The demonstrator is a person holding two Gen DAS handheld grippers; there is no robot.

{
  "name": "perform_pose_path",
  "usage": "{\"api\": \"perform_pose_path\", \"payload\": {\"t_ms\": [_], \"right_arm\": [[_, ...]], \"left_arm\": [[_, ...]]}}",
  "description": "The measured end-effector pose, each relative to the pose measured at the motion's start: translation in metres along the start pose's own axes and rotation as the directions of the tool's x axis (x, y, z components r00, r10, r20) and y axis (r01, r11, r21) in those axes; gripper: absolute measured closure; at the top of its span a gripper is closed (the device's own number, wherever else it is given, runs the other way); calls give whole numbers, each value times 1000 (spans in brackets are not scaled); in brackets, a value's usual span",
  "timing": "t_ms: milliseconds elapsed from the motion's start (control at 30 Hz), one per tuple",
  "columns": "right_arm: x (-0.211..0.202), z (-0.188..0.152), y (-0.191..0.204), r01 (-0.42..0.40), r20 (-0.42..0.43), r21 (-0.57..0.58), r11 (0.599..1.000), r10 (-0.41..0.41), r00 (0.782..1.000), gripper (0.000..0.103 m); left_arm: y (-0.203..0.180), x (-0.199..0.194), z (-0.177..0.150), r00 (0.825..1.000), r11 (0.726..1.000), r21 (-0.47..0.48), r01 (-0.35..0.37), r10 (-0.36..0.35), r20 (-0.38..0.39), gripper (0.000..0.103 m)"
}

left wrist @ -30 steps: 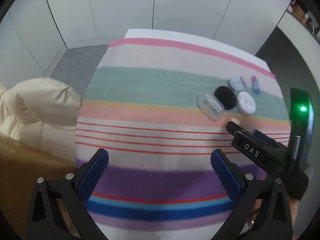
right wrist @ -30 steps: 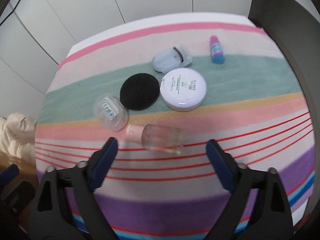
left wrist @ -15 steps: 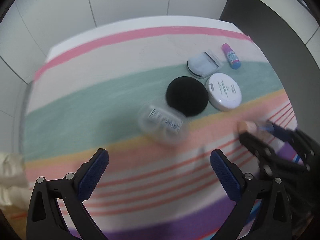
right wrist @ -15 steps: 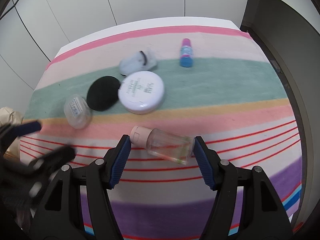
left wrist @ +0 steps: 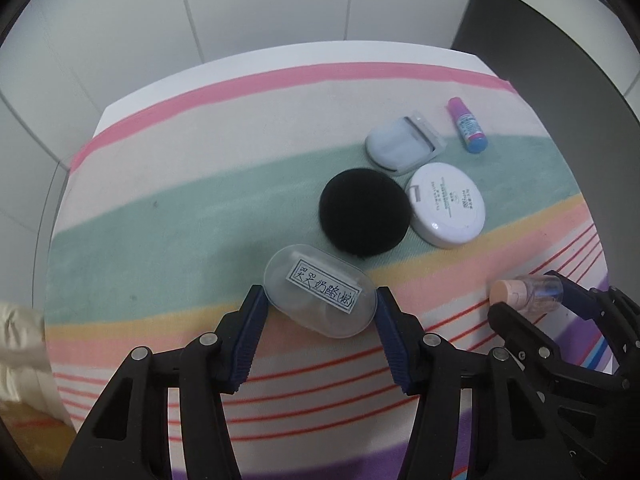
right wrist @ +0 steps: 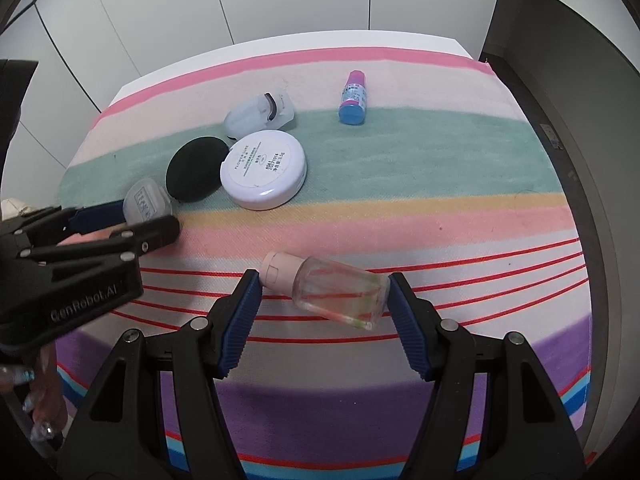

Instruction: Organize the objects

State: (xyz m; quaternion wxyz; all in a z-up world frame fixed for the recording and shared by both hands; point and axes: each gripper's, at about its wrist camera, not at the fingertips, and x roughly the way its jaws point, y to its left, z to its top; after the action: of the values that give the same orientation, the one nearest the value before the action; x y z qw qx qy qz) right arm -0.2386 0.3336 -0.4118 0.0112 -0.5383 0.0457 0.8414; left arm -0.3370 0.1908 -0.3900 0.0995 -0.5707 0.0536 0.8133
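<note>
**Left gripper**: jaws closing, the case between them. The blue pads stand at its two long ends and appear to touch the rim. The case sits lower centre of the left view, flat on the cloth.

**Case**: clear oval plastic shell with a handwritten paper label on the lid. Judged light, stiff and smooth-walled, so likely to slip or pop out under a hard squeeze. The curved ends give the pads little flat to bear on. A hold low on the rim, across the ends as now, looks soundest. The lid seam may spring if pinched from above.

**Right gripper**: jaws partly closed around the bottle, one pad at the cap, the other at the base. Contact looks made at both ends, though I cannot tell how firmly. The bottle lies on its side, lower centre of the right view, on the red stripes.

**Bottle**: clear body, pale pink cap, a little residue inside. Judged light, hard and slick; it may be glass, so fragile. It will roll if released. An end-to-end hold can let it pivot; across the body would be steadier.

**Beyond, mid-frame:** black puff, white compact, pale clamshell box.

**Upper right:** small pink-and-blue tube.
</note>
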Motion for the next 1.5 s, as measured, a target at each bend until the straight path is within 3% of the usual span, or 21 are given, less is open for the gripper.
{"api": "perform_pose_path", "payload": {"t_ms": [167,300,467,633,833,1100,1333,1500], "right_arm": [[-3,0,0,12,-2,-3,1000,-12,1000,36],[-15,5,-3,16,14,-10,1000,-15,1000,36],[-47,14,-5,28,50,-15,1000,-27,998,36],[-85,27,2,27,92,-27,999,-24,995,36],[-134,76,-4,13,150,-37,999,-7,989,36],[-211,103,5,18,223,-69,997,-2,975,36],[-272,113,11,-47,247,-76,996,64,967,36],[-302,116,16,-5,286,-87,996,29,958,36]], "left_arm": [[14,-5,-7,999,992,-119,-49,46,-29,48],[20,-16,-9,986,977,-142,-159,151,-67,48],[29,-46,-13,988,972,-181,-151,143,-54,48],[32,-95,-3,991,974,-186,-126,131,18,48],[34,-160,13,990,971,-222,-87,109,89,48],[35,-248,32,977,969,-233,-87,129,171,48],[31,-313,34,962,971,-219,-92,144,231,48],[27,-349,33,946,971,-216,-102,161,280,48]]}}
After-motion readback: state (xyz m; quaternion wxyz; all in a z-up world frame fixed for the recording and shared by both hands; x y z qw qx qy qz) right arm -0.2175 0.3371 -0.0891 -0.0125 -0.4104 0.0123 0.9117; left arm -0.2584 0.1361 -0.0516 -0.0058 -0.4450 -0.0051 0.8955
